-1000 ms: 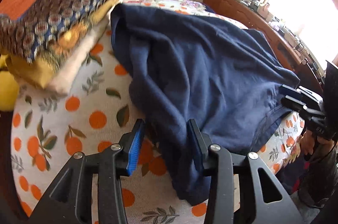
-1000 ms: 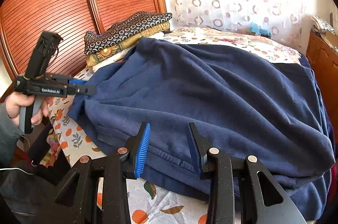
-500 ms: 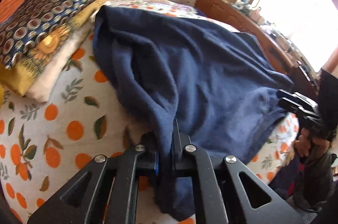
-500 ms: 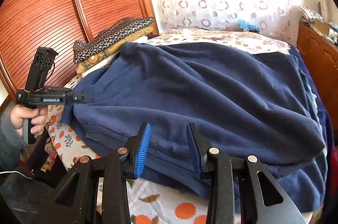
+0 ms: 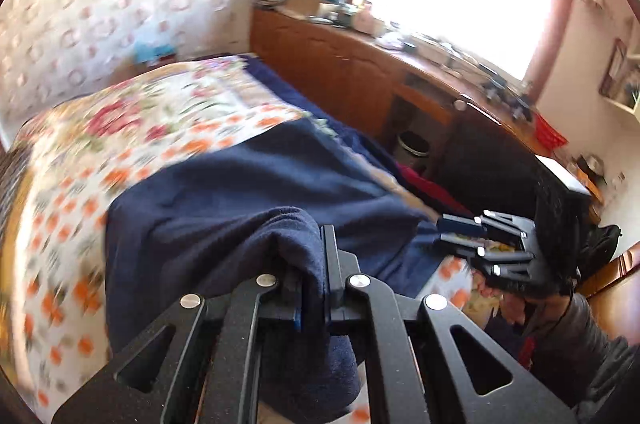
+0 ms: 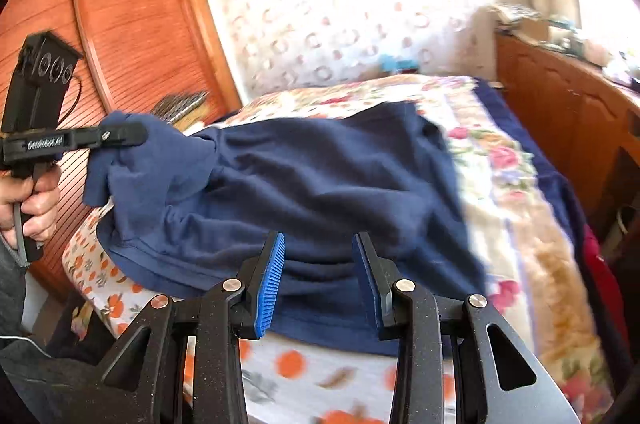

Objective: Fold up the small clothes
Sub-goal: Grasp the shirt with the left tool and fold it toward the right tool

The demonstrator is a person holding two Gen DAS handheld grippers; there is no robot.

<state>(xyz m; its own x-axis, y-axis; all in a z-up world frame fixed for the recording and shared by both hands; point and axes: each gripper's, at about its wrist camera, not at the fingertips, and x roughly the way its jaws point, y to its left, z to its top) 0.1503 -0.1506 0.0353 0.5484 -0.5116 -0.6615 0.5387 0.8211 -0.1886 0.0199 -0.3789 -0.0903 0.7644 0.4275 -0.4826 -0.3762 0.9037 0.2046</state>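
Observation:
A navy blue garment (image 6: 320, 183) lies spread on the bed. My left gripper (image 5: 314, 268) is shut on a bunched edge of the garment (image 5: 256, 199) and holds it lifted above the bed; it also shows in the right wrist view (image 6: 120, 137) with cloth hanging from it. My right gripper (image 6: 318, 276) is open, its fingers over the garment's near hem, not touching that I can tell. It also shows in the left wrist view (image 5: 464, 234), open at the garment's far corner.
The bed has an orange-print sheet (image 6: 296, 364) and a floral cover (image 5: 168, 107). A stack of folded cloths (image 6: 180, 105) lies by the wooden wardrobe (image 6: 132, 35). A wooden dresser (image 5: 360, 71) with clutter runs under the bright window. A small bin (image 5: 414, 145) stands by it.
My left gripper closed on the garment's edge, then lifted it and swung it over toward the right. My right gripper stayed open near the hem.

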